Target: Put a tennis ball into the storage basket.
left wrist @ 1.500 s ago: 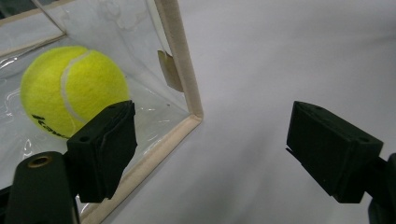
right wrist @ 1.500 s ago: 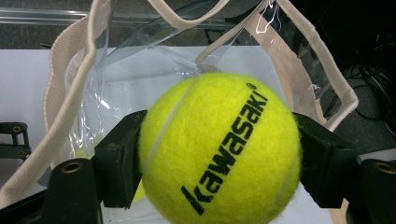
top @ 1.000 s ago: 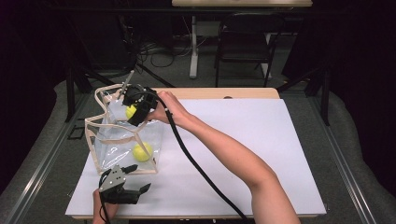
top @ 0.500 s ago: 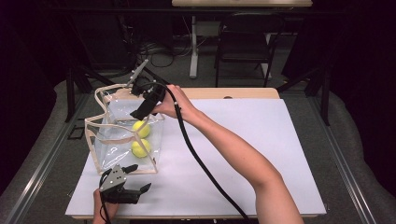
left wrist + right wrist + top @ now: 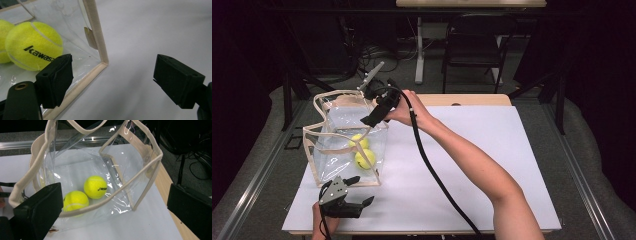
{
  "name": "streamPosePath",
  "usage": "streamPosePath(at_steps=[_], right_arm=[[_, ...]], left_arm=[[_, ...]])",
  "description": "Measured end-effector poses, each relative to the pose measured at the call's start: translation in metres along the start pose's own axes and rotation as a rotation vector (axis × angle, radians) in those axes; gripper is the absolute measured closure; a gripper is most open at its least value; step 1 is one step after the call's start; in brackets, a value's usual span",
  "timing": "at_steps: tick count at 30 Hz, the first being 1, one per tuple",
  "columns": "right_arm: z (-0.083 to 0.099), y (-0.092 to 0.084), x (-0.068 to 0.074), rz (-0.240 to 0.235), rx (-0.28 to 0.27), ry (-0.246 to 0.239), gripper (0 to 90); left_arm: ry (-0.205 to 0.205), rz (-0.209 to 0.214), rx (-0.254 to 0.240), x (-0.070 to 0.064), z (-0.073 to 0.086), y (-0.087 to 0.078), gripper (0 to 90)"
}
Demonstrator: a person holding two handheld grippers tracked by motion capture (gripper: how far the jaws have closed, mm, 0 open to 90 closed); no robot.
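A clear plastic bag with beige trim stands open on the left of the white table sheet. Two yellow tennis balls lie side by side on its bottom. My right gripper hovers over the bag's right rim, and its jaws have just been opening, with nothing between them. In the right gripper view the gripper looks down into the bag at both balls. My left gripper rests open at the bag's near corner, beside a ball.
The wooden table edge shows behind the sheet. A dark chair and a table leg stand on the floor beyond. The right gripper's black cable trails along the forearm across the sheet.
A ball held by the right gripper over the bag has dropped in beside the other one. The right gripper opened and drew up and right. The left gripper kept still.
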State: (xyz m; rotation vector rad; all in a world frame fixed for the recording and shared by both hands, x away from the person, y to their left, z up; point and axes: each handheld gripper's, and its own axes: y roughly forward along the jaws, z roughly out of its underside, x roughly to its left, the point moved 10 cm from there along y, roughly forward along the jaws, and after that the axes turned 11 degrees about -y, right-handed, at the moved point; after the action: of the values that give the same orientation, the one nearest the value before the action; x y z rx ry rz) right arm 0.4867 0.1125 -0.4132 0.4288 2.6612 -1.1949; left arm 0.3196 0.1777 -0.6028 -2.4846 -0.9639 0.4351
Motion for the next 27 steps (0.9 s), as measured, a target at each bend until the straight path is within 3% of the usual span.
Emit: streamPosePath(at_steps=[15, 27], right_arm=[[0.030, -0.010, -0.002, 0.015, 0.017, 0.017, 0.0], [0.066, -0.011, 0.008, 0.023, 0.061, 0.021, 0.0]], left_arm=[[0.002, 0.002, 0.001, 0.000, 0.001, 0.000, 15.9], [0.010, 0.005, 0.005, -0.001, 0.001, -0.001, 15.9]])
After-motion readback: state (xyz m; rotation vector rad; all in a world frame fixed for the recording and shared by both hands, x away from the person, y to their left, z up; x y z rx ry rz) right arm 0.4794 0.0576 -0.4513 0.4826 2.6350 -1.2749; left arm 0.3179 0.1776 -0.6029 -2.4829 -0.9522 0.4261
